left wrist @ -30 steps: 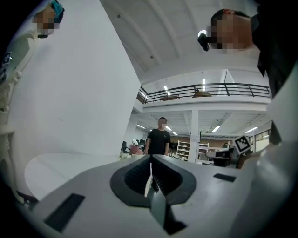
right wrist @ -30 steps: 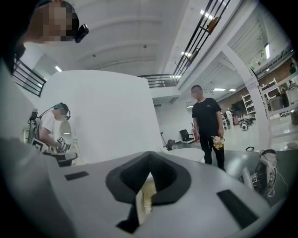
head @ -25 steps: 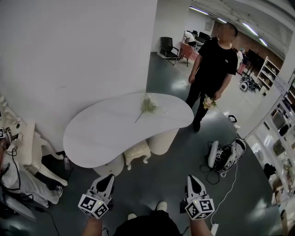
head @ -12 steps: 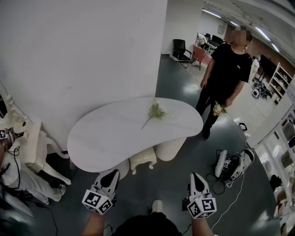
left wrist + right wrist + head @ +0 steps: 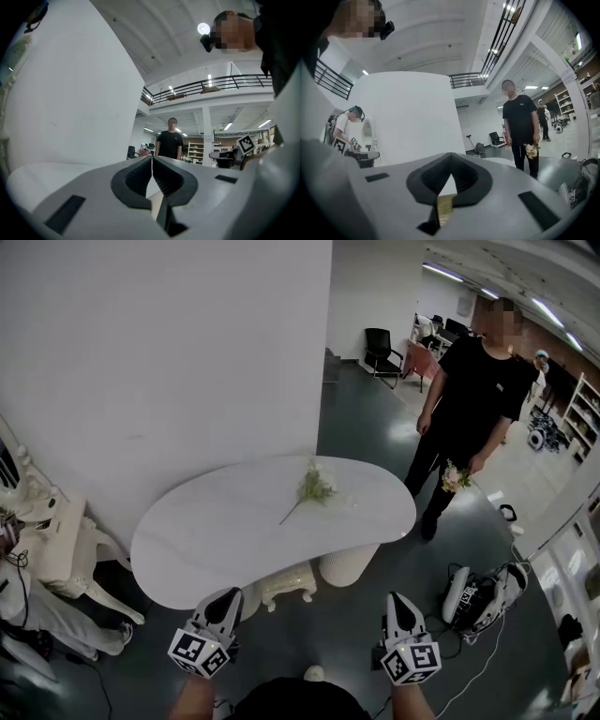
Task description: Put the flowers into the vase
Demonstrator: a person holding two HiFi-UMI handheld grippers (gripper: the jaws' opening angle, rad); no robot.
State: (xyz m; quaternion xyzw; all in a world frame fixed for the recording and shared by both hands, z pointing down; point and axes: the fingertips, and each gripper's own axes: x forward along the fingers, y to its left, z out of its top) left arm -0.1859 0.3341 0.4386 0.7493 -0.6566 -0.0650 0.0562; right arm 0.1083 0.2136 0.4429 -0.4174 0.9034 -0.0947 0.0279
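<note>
The left gripper [image 5: 225, 601] and right gripper [image 5: 397, 604], low in the head view, are carried level with jaws closed on nothing, presumably because the white table [image 5: 206, 540] has not been reached. A flower sprig [image 5: 312, 487] is laid flat near the frame's centre for easy pickup, and a bouquet [image 5: 456, 477] is held by a person [image 5: 473, 390] at right — no vase is seen.

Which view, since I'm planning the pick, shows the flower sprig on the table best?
The head view: the flower sprig lies whole on the white table, blossoms and stem seen from above. The left gripper view shows tabletop but no sprig. The right gripper view shows none either, only the bouquet that a bystander holds.
</note>
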